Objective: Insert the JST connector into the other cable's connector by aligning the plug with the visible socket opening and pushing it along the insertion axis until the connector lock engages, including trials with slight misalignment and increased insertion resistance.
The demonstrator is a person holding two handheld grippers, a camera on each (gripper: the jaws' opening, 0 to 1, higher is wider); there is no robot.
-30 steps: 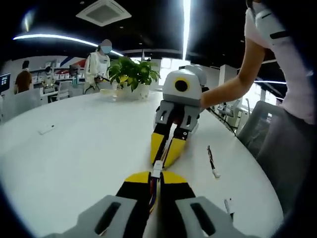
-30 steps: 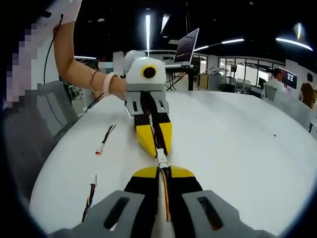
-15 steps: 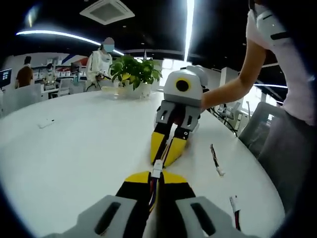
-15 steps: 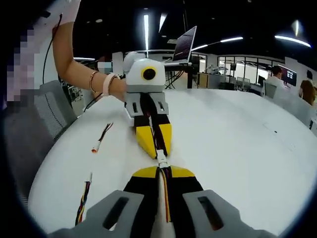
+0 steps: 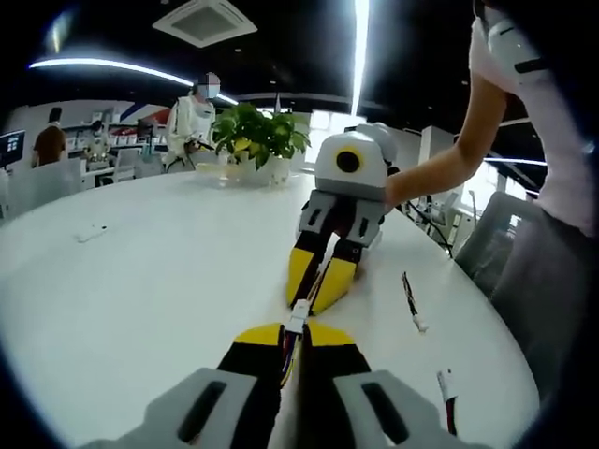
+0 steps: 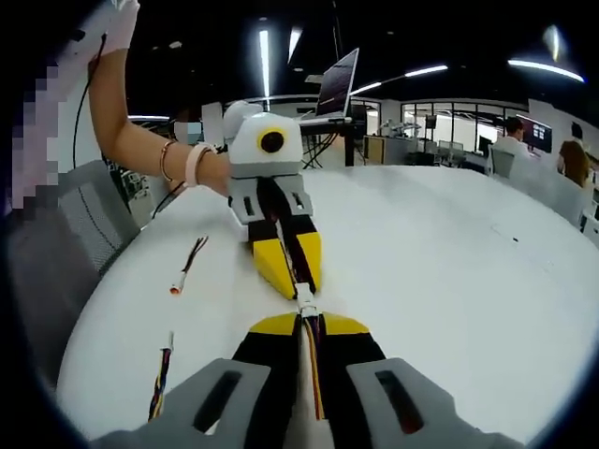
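White and round, the worktop (image 5: 140,281) sits in an open office with a potted plant (image 5: 255,140) at its far side. Above it the left tool (image 5: 292,339) and the right tool (image 6: 306,329) face each other tip to tip, each clenched on its own cable. The white JST connector (image 5: 297,319) lies between the two sets of yellow tips, its long axis running straight along the line from one tool to the other. Whether the lock has caught cannot be told. Spare cables (image 6: 187,266) lie on the worktop beside them.
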